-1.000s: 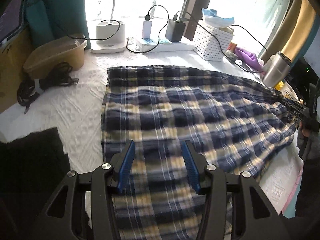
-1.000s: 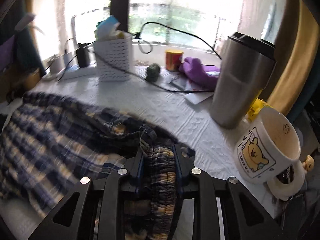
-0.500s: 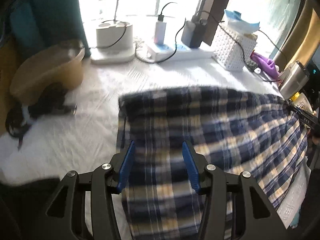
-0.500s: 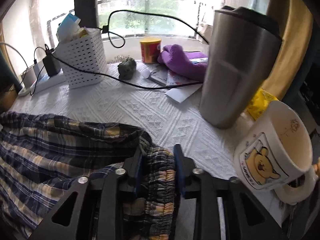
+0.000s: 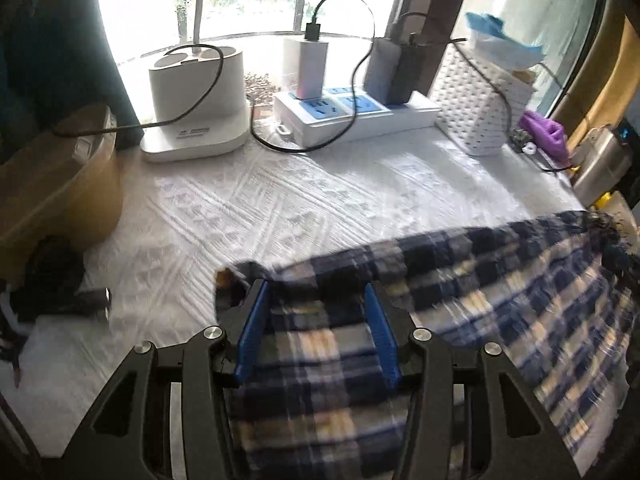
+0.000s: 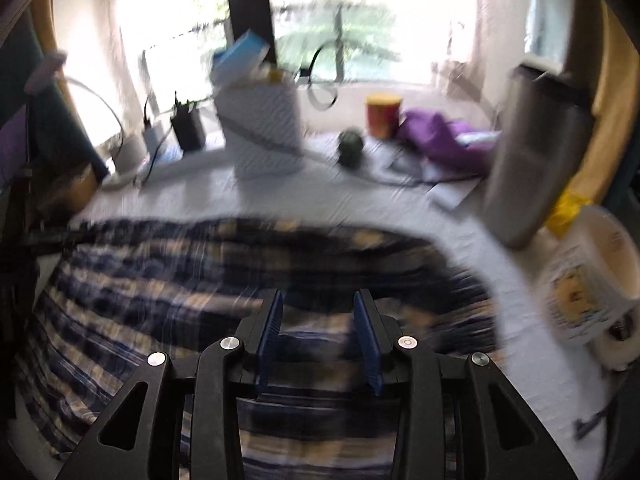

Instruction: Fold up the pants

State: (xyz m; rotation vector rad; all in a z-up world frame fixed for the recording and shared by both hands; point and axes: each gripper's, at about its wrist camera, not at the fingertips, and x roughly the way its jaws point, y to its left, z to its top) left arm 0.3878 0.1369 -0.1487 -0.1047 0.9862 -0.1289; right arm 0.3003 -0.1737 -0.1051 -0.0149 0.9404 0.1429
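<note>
Left wrist view shows your left gripper (image 5: 316, 328) with its blue pads (image 5: 252, 332) standing apart over the plaid pants (image 5: 500, 312); cloth shows between and below them, but neither pad presses on it. The pants lie spread on the white textured tablecloth (image 5: 280, 208), reaching from your fingers out to the right edge of the picture, with their far edge just ahead of the fingertips. Beyond the cloth, at the window, stand a white charging dock (image 5: 196, 100), a power strip (image 5: 352, 116) with adapters plugged in, and a white woven basket (image 5: 476, 108). A tan box (image 5: 60, 184) sits at the left.

Right wrist view is blurred. Your right gripper (image 6: 318, 336) has just been opening its jaws, and they now stand parted above the waistband end of the pants (image 6: 160, 280), with fabric seen between the pads but not pinched. To the right stand a steel tumbler (image 6: 528, 160) and, nearer, a white cartoon mug (image 6: 592, 276). Farther back are a purple cloth (image 6: 444, 144) and a yellow-lidded can (image 6: 383, 116).
</note>
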